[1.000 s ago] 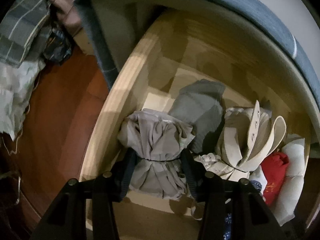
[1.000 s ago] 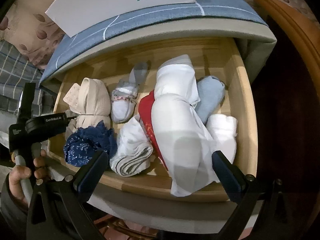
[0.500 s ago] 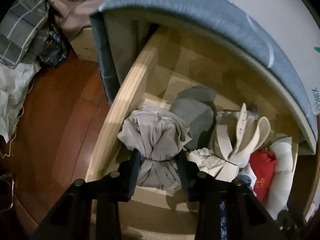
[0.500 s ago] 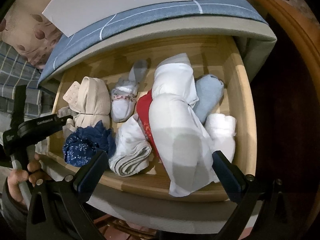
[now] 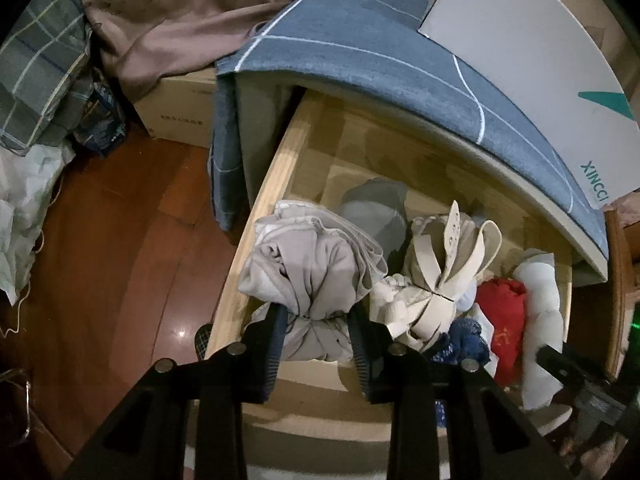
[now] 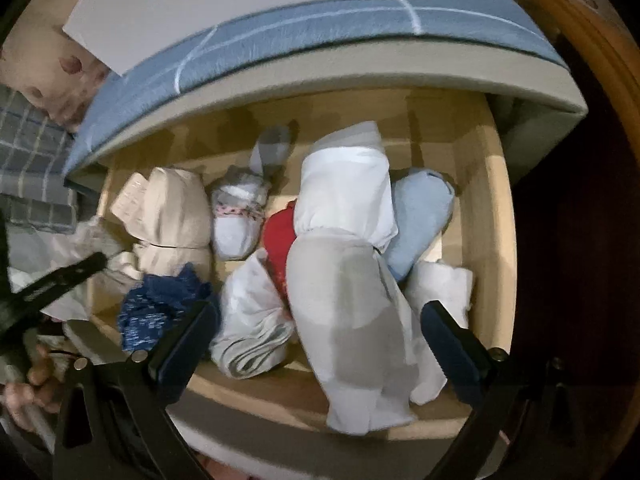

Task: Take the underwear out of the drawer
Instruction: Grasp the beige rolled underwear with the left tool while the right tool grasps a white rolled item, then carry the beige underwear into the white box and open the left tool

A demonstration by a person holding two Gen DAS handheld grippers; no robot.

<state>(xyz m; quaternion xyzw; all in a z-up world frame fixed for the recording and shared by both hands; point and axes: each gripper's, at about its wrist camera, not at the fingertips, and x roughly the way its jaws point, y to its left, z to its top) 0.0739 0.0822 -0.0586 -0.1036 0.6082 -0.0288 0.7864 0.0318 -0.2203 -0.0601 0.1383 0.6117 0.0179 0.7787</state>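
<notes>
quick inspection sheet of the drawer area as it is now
surface: open wooden drawer, dark wood floor beside it
job's things: grey bundle in left gripper; white roll, beige bra, red item, blue lace in drawer
clutter: cardboard box, plaid cloth
grippers: left gripper has just been closing, pads on grey bundle; right gripper open over white roll
cables: nothing seen
surroundings: blue mattress, XINCCI box

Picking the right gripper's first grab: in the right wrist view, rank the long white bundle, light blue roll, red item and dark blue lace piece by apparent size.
1. Long white bundle, though nearness to the camera inflates it.
2. Light blue roll and dark blue lace piece: too alike to rank.
3. Red item, mostly hidden.
</notes>
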